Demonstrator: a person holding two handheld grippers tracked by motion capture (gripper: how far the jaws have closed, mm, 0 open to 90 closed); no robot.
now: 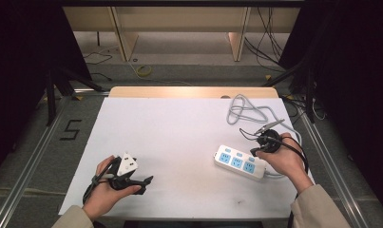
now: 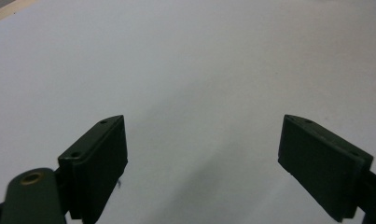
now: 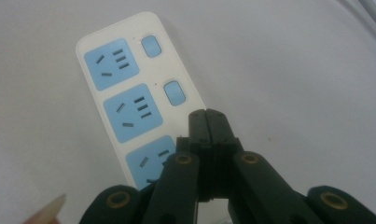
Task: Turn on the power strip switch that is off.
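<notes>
While left gripper [image 2: 202,163] gapes, right gripper [image 3: 207,122] pressed together over white-blue power strip [image 3: 129,93]

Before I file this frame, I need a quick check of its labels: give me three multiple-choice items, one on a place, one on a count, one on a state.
1. Where does the power strip lie on the table?
A. near the person's right hand
B. near the left hand
C. at the far left corner

2. How many blue sockets does it have?
A. two
B. three
C. five

3. How do the left tongs stand?
A. shut on a cable
B. shut on nothing
C. open

Answers: 1 A, the high view shows the strip beside that hand. 2 B, three blue panels show. 3 C, bare table shows between the jaws.
</notes>
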